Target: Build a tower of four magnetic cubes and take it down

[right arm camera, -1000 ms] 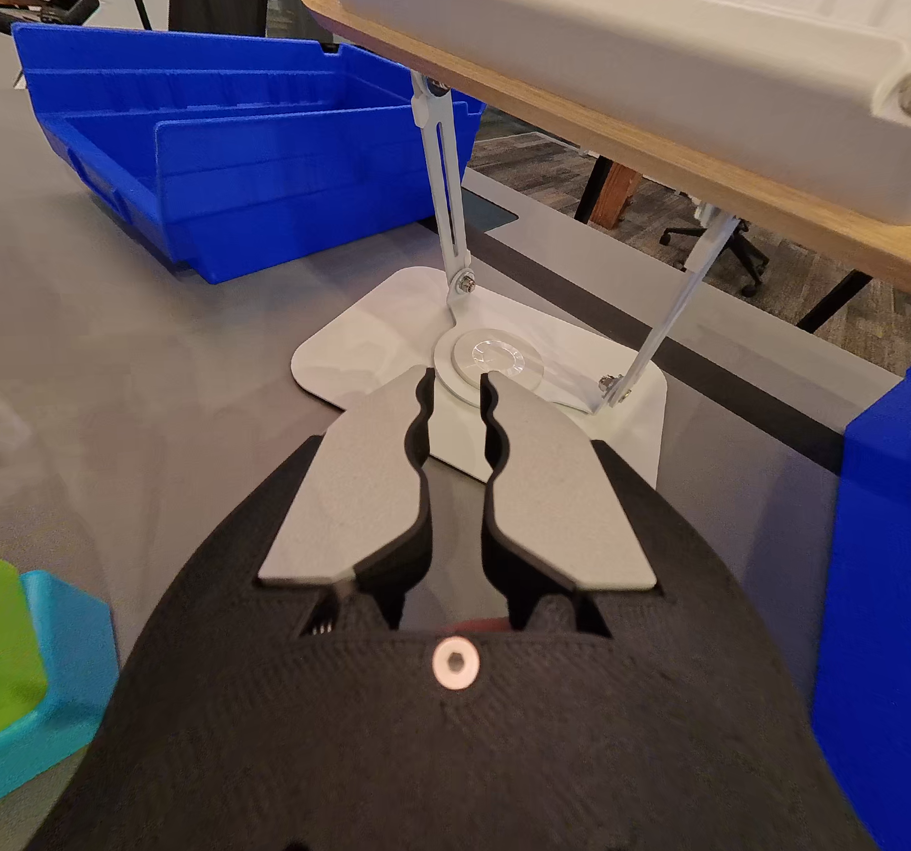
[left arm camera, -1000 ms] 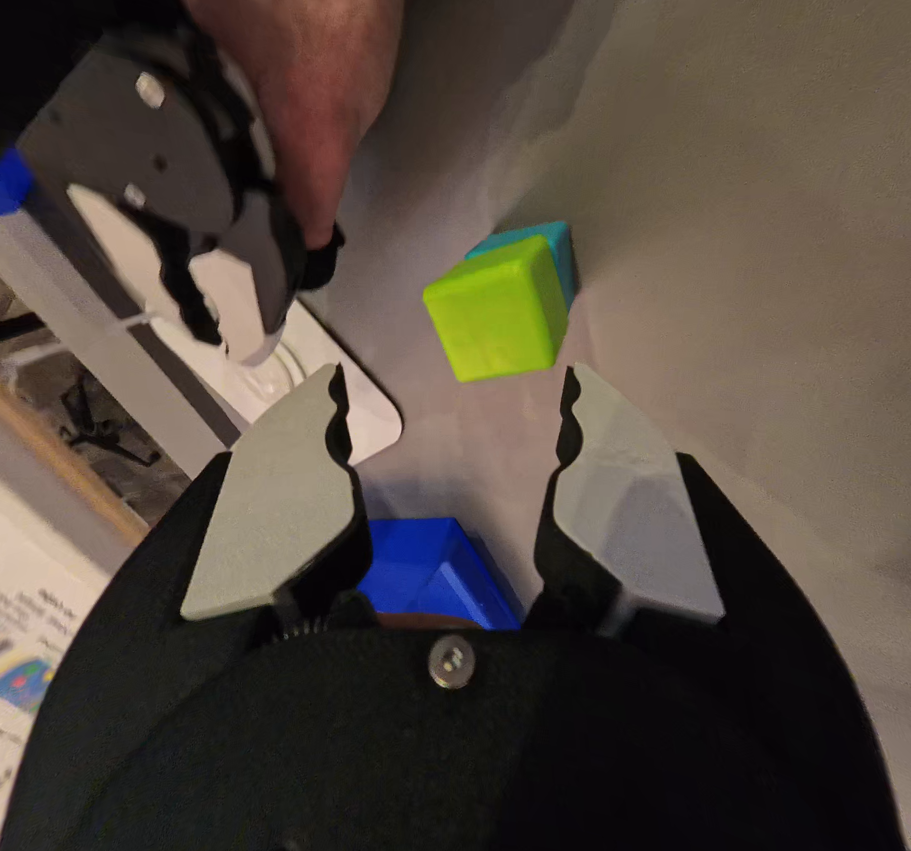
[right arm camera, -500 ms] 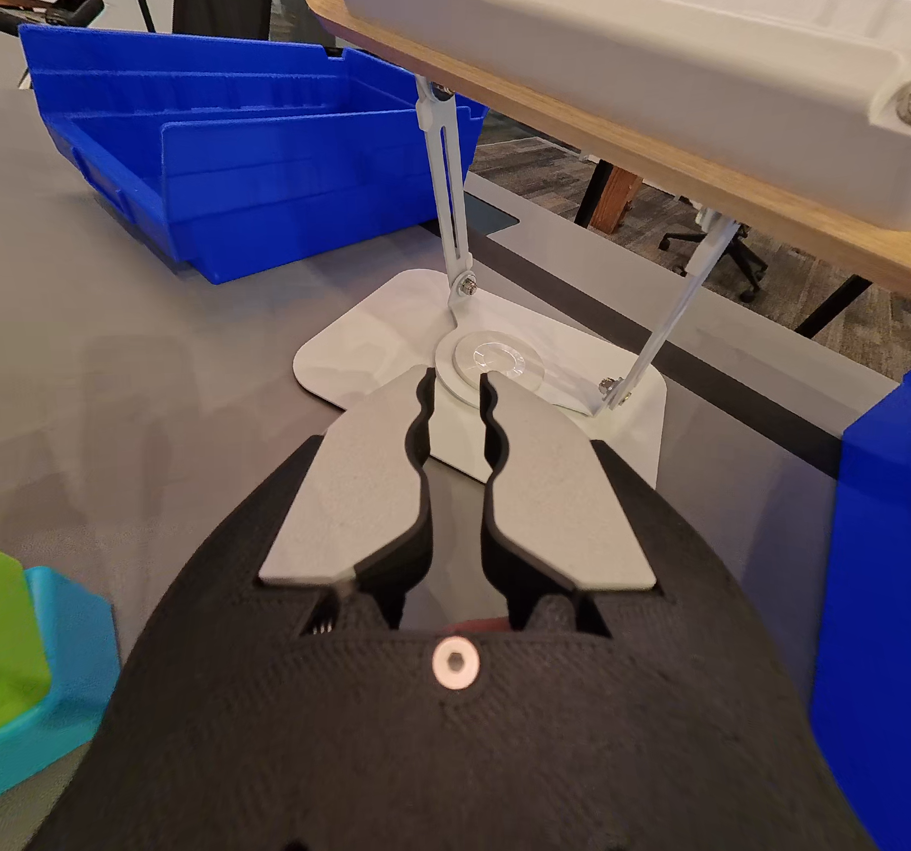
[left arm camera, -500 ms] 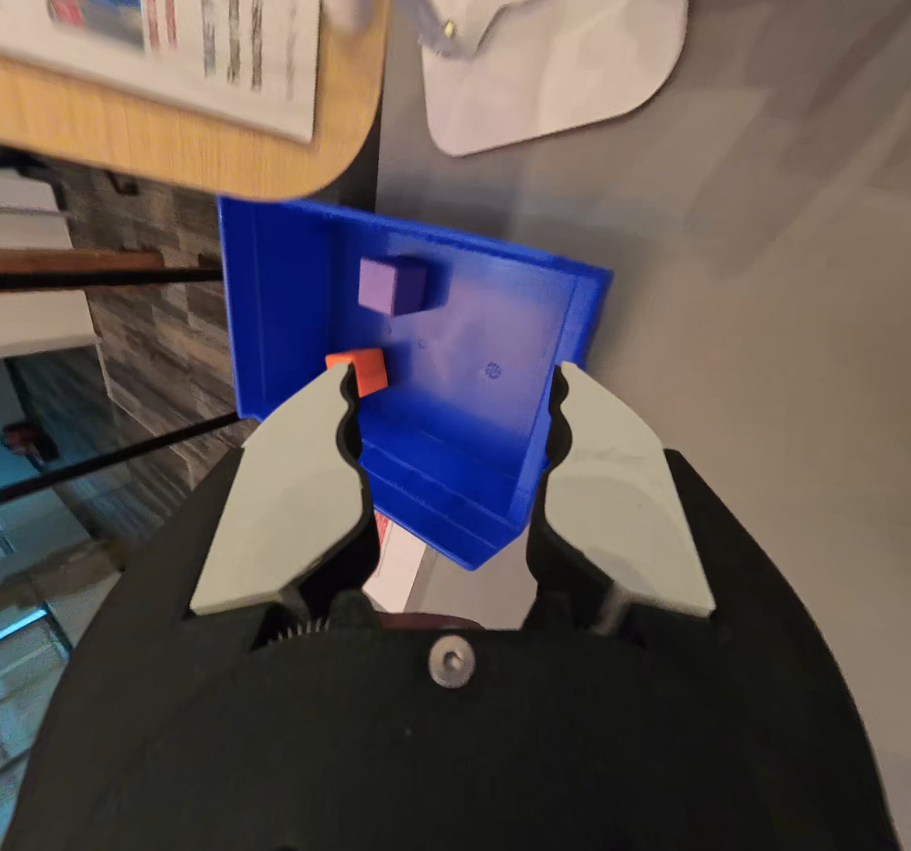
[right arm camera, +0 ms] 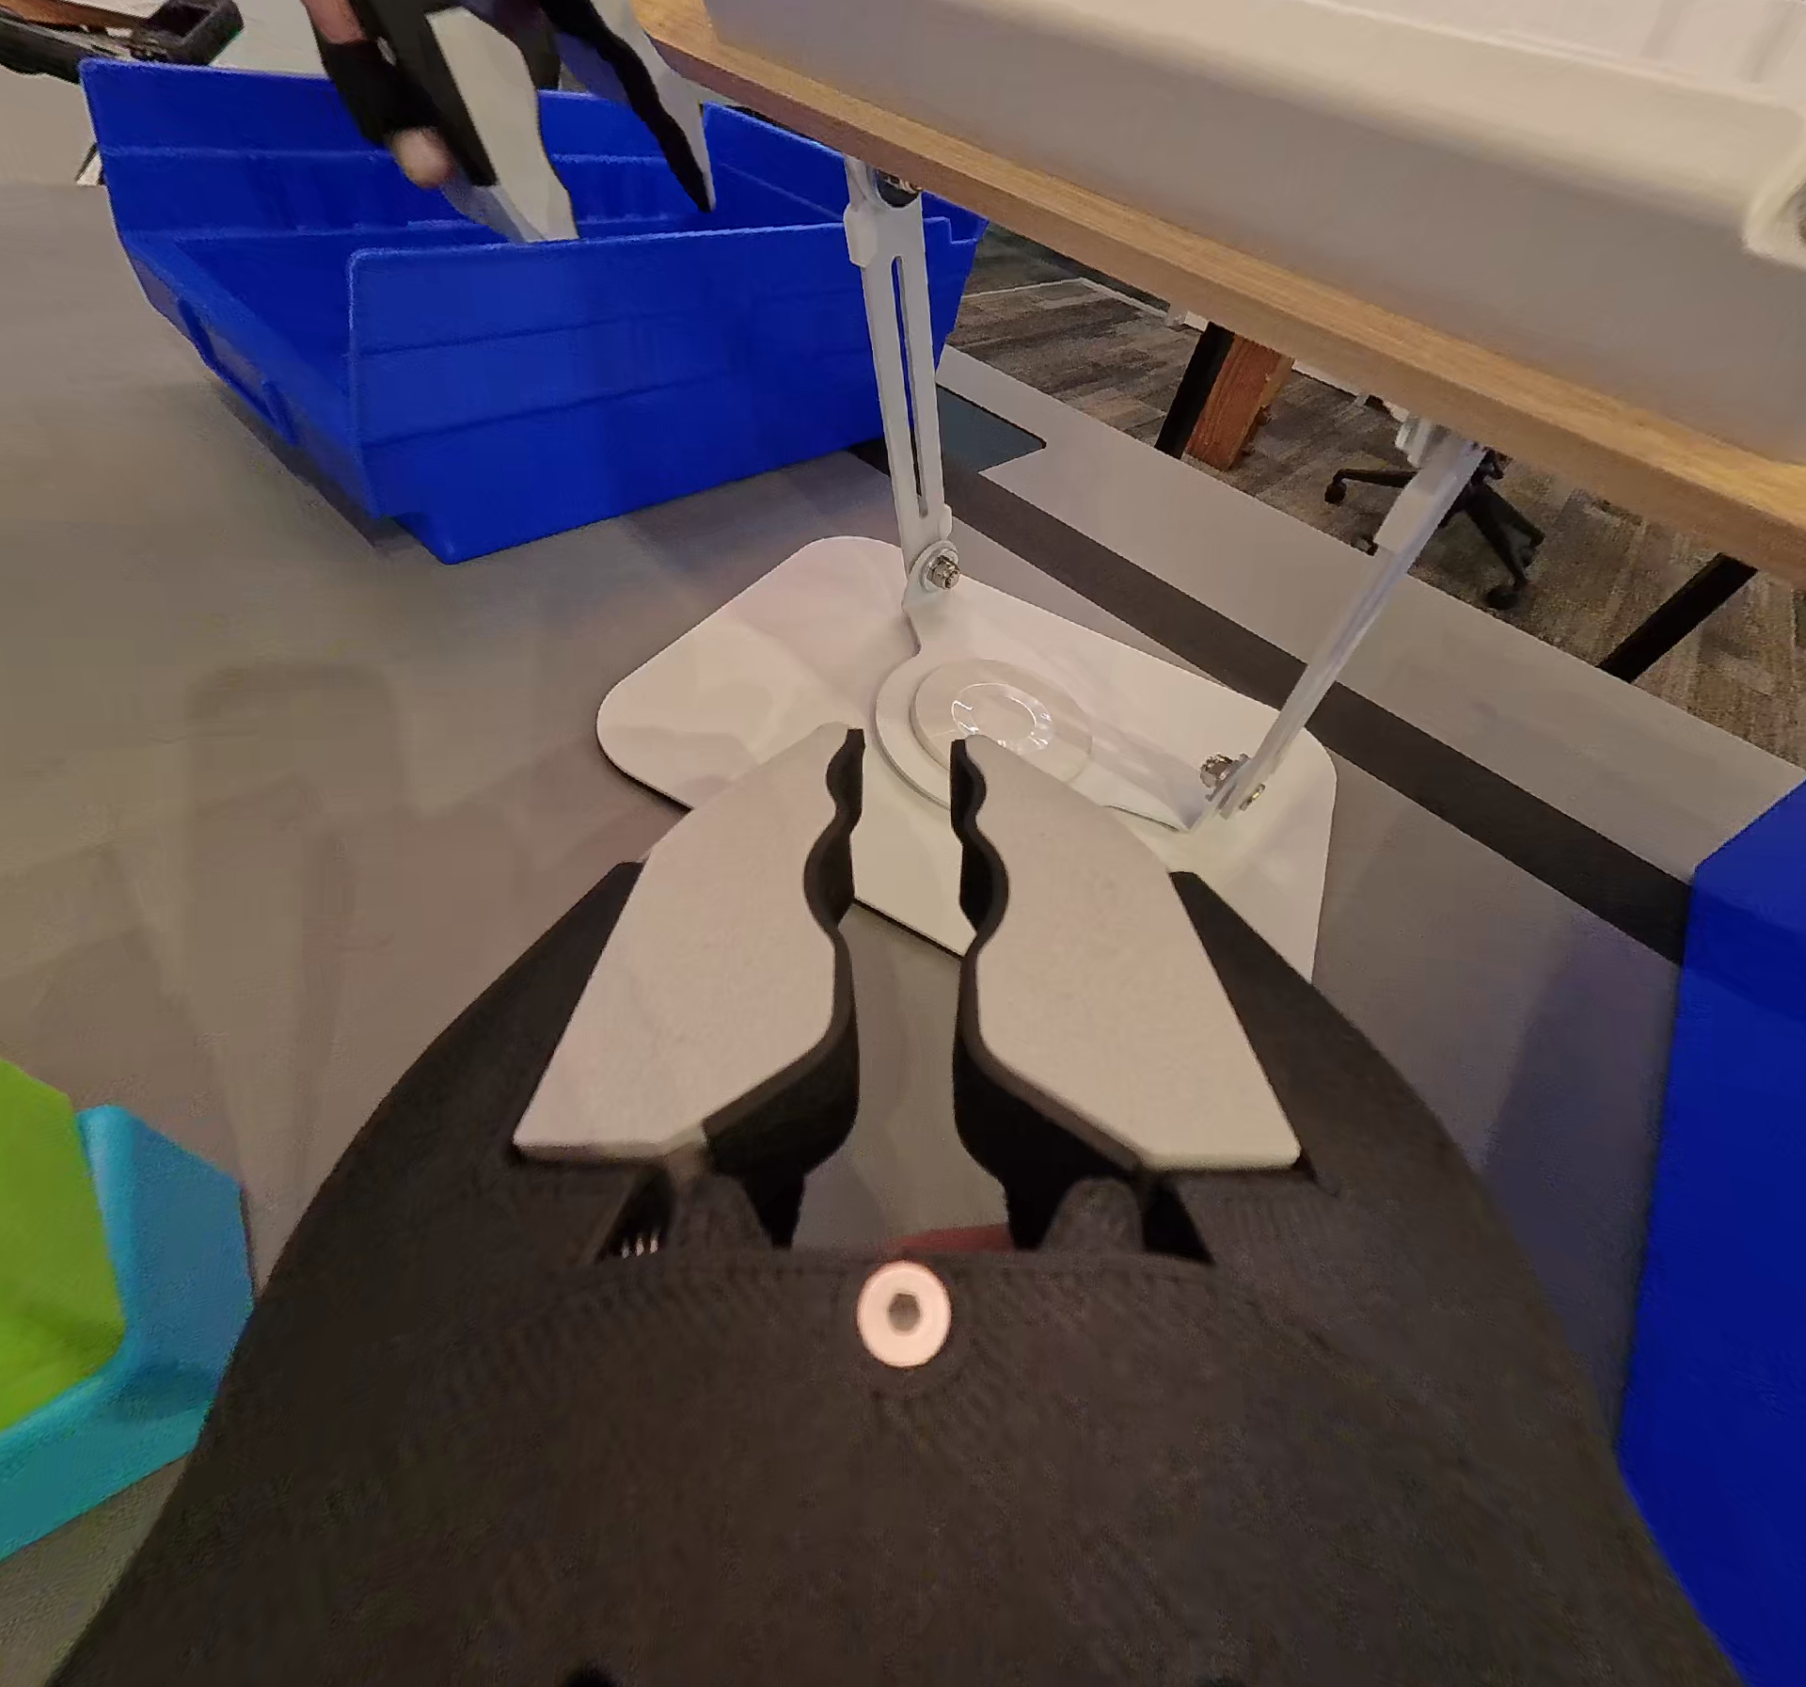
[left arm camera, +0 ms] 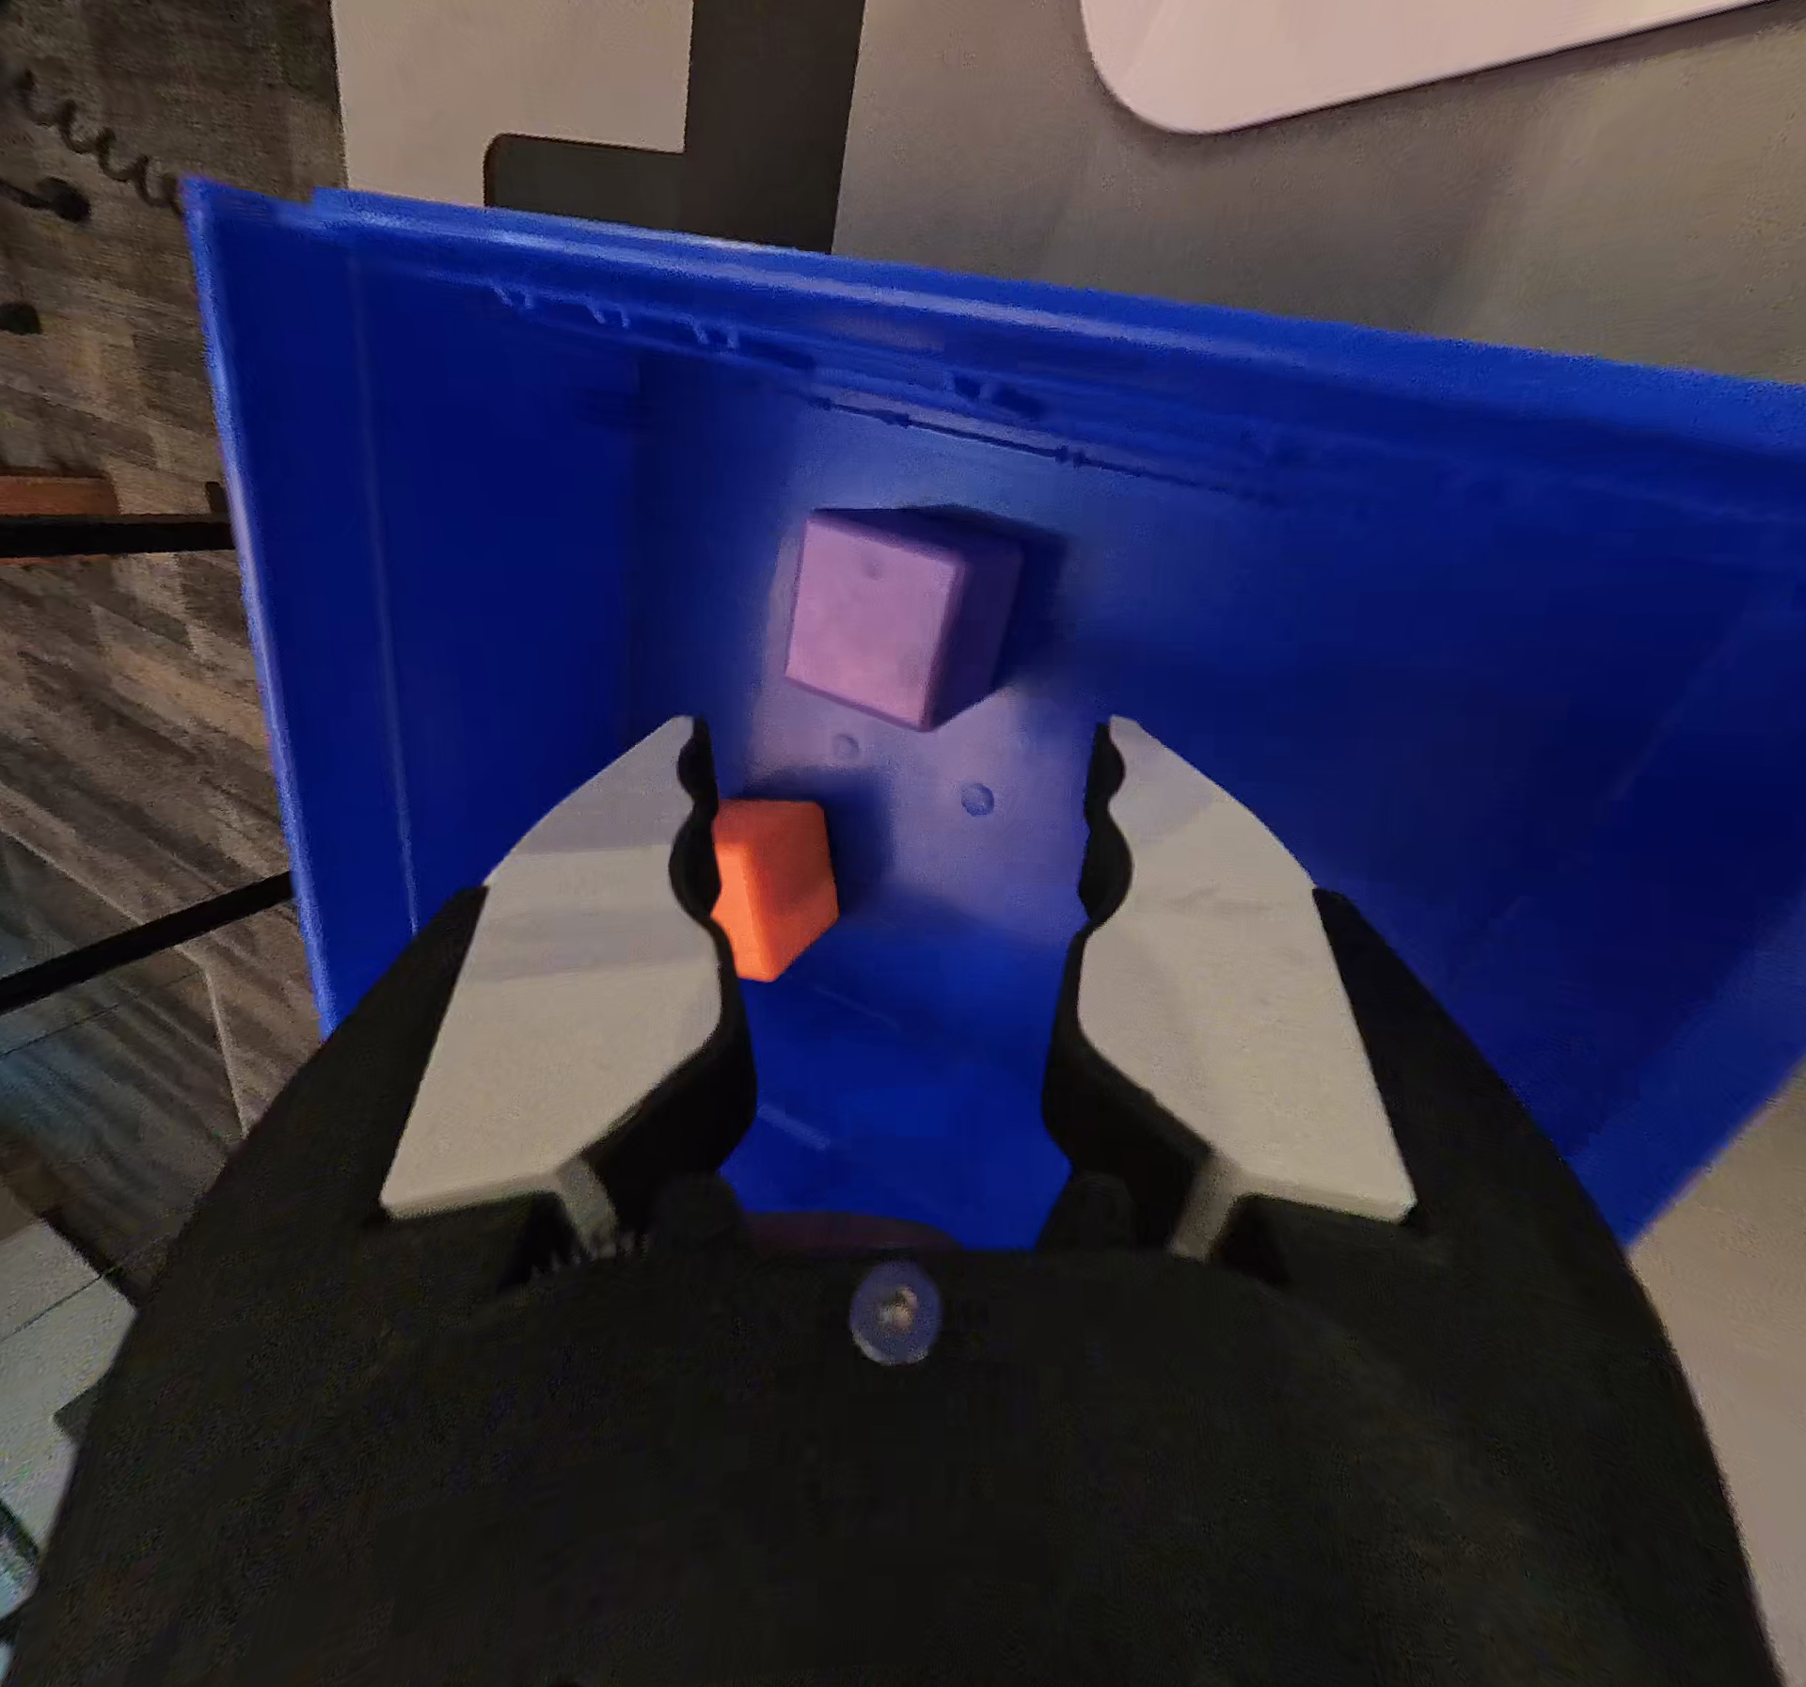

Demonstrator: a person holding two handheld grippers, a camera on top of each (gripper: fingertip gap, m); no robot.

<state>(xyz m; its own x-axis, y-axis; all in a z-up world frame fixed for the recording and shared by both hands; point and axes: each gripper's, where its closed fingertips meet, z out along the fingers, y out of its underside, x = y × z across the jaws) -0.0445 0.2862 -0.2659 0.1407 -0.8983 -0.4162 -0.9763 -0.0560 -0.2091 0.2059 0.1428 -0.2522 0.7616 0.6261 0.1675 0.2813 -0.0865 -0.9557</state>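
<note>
My left gripper (left arm camera: 897, 733) is open and empty, hovering over a blue bin (left arm camera: 1368, 663). A purple cube (left arm camera: 880, 623) lies in the bin just beyond the fingertips. A smaller orange cube (left arm camera: 772, 887) lies next to my left finger, partly hidden by it. My right gripper (right arm camera: 907, 746) is shut and empty, low over the grey table. A green cube (right arm camera: 44, 1249) sits on a teal cube (right arm camera: 147, 1298) at the bottom left of the right wrist view. That view also shows the left gripper (right arm camera: 625, 208) above the bin (right arm camera: 586, 408).
A white stand base (right arm camera: 782, 663) with thin metal legs lies just ahead of my right gripper. It carries a wooden board with a white box (right arm camera: 1173, 223) overhead. A second blue bin (right arm camera: 1730, 1151) stands at the right. A person's hand holds the left gripper. The purple cube (left arm camera: 880, 623) sits 4 centimetres or so from the ends of my left fingers.
My left gripper has swung away from the green and teal cubes to the blue bin and come closer to the purple and orange cubes. The right gripper has barely moved.
</note>
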